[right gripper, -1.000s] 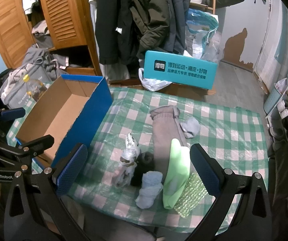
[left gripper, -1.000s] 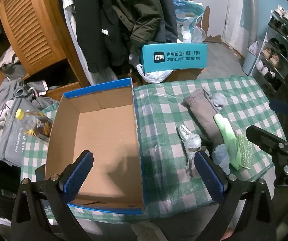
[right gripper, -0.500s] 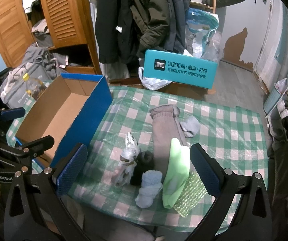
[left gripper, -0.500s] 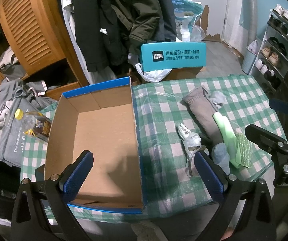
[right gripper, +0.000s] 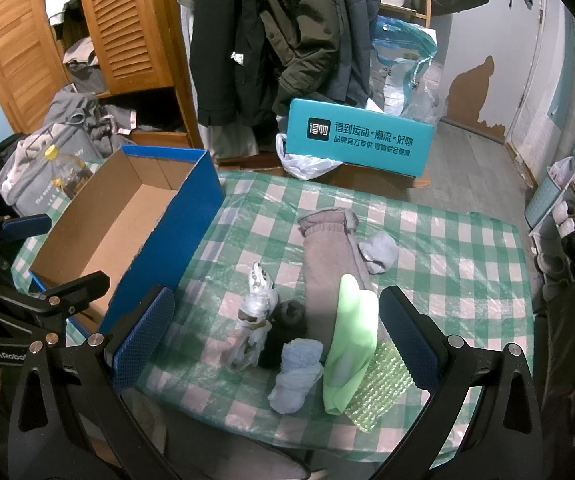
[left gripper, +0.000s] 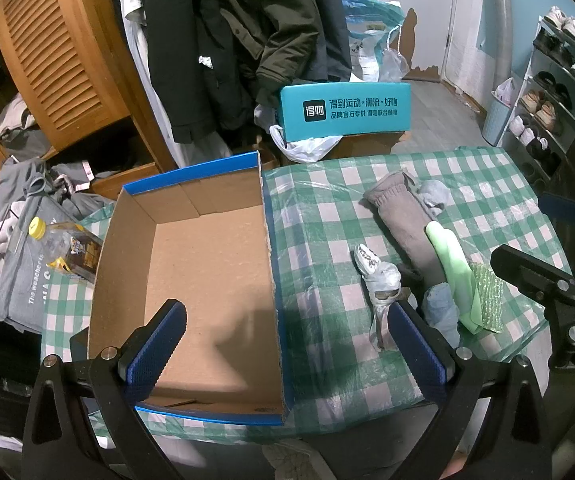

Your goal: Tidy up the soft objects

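Socks [right gripper: 299,372] beside empty box [left gripper: 191,268], both tongs [left gripper: 285,344] [right gripper: 275,336] spread wide

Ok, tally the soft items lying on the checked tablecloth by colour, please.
Grey: 1, long grey knit roll
Pale blue: 2, bundles
Green: 2, smooth cloth, bumpy mesh pad
Black: 1, bundle
White patterned: 1, piece
Total: 7

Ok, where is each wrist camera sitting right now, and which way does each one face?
Left wrist: above the table's near edge, facing the empty cardboard box; left gripper open, right gripper at frame right.
Right wrist: further right, facing the green cloth and socks; right gripper open, left gripper at frame left.
Shared: box, soft pile, teal box.
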A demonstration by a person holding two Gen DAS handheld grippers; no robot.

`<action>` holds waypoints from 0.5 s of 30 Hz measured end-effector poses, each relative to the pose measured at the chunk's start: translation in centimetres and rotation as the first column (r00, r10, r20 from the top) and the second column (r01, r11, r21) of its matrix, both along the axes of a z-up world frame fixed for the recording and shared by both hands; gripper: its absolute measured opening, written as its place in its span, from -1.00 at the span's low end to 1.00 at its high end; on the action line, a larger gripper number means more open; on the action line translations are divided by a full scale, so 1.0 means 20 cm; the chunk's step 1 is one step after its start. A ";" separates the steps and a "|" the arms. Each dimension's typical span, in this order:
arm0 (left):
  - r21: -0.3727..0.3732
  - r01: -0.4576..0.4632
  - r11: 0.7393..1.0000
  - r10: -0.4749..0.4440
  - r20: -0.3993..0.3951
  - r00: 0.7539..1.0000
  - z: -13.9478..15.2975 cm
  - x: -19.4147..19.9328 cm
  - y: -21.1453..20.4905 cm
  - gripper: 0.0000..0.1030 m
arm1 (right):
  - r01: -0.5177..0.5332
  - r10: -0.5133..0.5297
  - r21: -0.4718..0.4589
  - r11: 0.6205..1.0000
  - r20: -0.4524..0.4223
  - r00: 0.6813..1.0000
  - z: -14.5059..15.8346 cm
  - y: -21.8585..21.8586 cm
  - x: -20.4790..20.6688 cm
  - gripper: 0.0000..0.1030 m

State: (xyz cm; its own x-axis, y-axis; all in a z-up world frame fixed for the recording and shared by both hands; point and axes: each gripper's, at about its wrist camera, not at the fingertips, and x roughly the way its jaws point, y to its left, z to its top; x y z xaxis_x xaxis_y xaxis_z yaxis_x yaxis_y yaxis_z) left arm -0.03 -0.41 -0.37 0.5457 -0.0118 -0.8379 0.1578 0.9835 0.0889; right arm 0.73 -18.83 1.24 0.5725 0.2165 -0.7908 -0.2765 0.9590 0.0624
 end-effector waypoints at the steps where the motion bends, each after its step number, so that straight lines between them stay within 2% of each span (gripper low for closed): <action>1: -0.001 -0.001 1.000 0.001 0.000 1.000 0.00 0.00 0.00 0.97 | 0.001 -0.001 0.000 1.000 0.000 1.000 0.00 0.00 0.00 0.96; 15: -0.003 0.000 1.000 0.000 -0.002 1.000 0.00 0.00 -0.01 0.97 | 0.000 0.000 -0.002 1.000 -0.002 1.000 0.00 -0.01 0.00 0.96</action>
State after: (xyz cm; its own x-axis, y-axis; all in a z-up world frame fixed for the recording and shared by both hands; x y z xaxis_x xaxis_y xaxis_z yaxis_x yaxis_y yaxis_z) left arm -0.11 -0.53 -0.46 0.5439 -0.0144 -0.8390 0.1577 0.9838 0.0853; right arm 0.74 -18.94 1.23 0.5712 0.2149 -0.7921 -0.2764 0.9591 0.0609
